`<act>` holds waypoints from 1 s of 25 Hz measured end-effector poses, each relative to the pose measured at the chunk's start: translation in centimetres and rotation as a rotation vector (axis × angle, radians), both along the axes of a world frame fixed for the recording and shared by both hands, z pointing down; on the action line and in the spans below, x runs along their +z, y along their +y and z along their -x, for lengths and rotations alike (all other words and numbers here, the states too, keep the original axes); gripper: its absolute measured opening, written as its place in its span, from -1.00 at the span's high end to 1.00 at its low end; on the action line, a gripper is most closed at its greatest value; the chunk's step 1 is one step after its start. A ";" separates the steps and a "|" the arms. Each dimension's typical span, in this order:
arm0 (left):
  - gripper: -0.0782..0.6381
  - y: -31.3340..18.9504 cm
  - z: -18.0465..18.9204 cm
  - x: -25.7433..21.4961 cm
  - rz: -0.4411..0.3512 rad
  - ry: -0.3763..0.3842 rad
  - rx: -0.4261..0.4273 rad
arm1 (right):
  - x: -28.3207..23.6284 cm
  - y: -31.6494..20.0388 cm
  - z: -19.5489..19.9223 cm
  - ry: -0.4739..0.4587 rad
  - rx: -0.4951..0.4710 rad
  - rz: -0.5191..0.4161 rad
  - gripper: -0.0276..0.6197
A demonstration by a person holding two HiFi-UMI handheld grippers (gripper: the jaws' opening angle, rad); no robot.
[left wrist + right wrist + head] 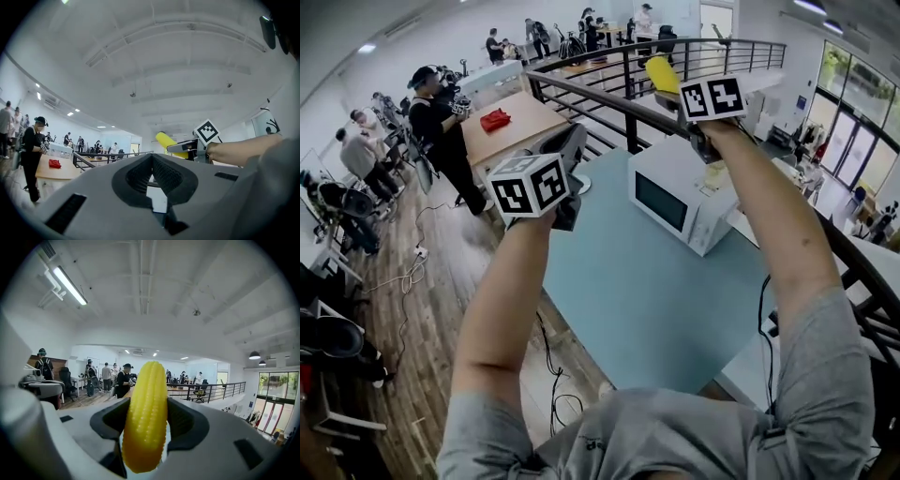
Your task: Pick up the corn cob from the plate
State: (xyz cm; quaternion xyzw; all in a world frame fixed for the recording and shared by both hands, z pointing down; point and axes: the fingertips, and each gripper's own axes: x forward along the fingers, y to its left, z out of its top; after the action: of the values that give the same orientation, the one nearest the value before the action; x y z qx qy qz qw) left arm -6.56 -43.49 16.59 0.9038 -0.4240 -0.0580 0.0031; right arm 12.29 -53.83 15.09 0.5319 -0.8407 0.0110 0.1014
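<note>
Corn cob (pixel 145 427) clamped in our right tongs (pixel 146 401), high above the counter (pixel 656 291); our left tongs (pixel 152 171) closed, empty. We judge the pick-up done, nothing left.

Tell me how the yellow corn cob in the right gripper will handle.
The corn cob is likely stiff: it stands straight in the right gripper without sagging. Its glossy kernels may be slippery, though the bumps should give grip. Being round, it would probably roll if set down.
</note>
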 end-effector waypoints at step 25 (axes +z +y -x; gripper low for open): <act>0.73 23.6 -11.3 4.5 0.068 -0.084 -0.091 | 4.2 24.3 -13.7 -0.036 -0.183 0.024 0.14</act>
State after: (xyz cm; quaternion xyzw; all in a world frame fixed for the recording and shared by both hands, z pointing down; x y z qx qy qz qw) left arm 4.69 -19.88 21.09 0.8845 -0.4663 -0.0057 0.0135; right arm 26.02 -29.57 19.33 0.4514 -0.8872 0.0214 0.0933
